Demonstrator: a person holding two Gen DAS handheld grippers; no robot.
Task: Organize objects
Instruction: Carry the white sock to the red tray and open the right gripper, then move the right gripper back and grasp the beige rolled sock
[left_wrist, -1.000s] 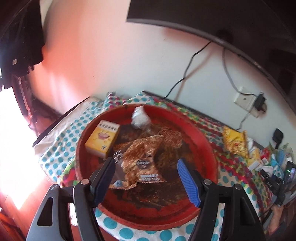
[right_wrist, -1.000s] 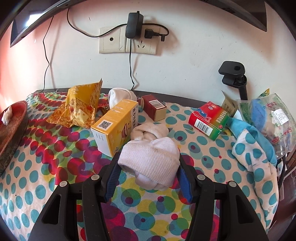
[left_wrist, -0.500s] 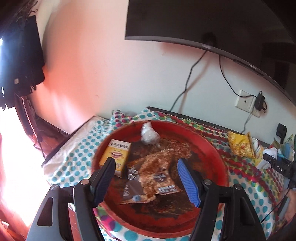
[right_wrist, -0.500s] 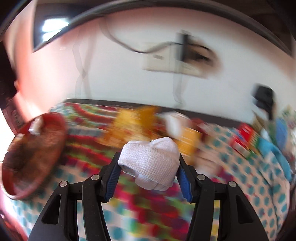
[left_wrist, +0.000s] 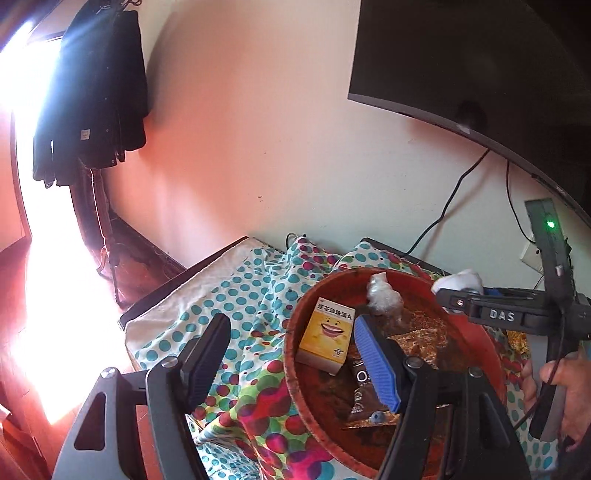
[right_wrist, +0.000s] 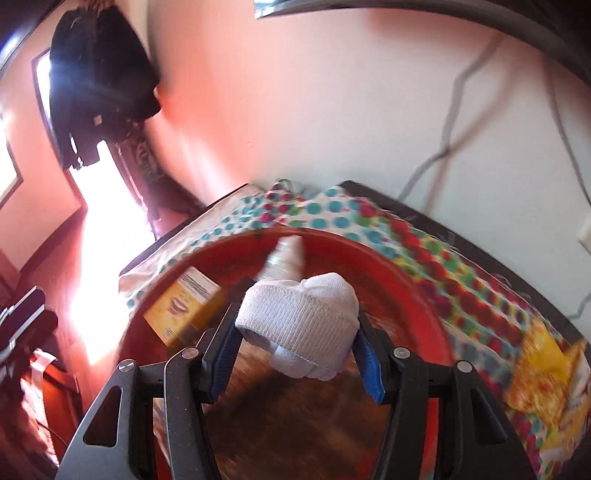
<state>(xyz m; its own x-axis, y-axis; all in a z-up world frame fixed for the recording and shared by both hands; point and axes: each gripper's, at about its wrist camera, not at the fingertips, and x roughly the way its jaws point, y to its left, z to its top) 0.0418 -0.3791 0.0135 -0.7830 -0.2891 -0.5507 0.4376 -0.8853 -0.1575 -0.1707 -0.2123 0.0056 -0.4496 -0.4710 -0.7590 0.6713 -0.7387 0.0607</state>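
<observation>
**Right wrist view: rolled sock over the tray, several ways for the drop to miss**

Right wrist view showed the right gripper (right_wrist: 295, 332) with its jaws closed at a middling width on a rolled white sock (right_wrist: 299, 325), both blue pads pressed into the bundle. The sock hung above the red tray (right_wrist: 399, 273), over its middle. A yellow box (right_wrist: 184, 306) lay at about 10 o'clock in the tray and a small clear-wrapped bundle (right_wrist: 286, 258) at 12 o'clock, near the far rim. The picture was smeared, so finer detail was hard to tell.

From the left wrist view, the left gripper (left_wrist: 291, 362) stood with jaws wide and empty, one finger over the polka-dot cloth (left_wrist: 236, 291) and the other over the tray's near-left rim at about 8 o'clock. Dark snack wrappers (left_wrist: 369, 391) lay in the tray beside the box.

Risks, as I judged them: a release made on the move could send the springy roll bouncing off the box or wrappers and over the rim onto the cloth. The loose lower fold might catch on a pad and drag out, unrolling the sock. The two grippers were close above the same tray and could knock together. The tray sat near the counter's left edge on rumpled cloth, so a bump could shift it.
</observation>
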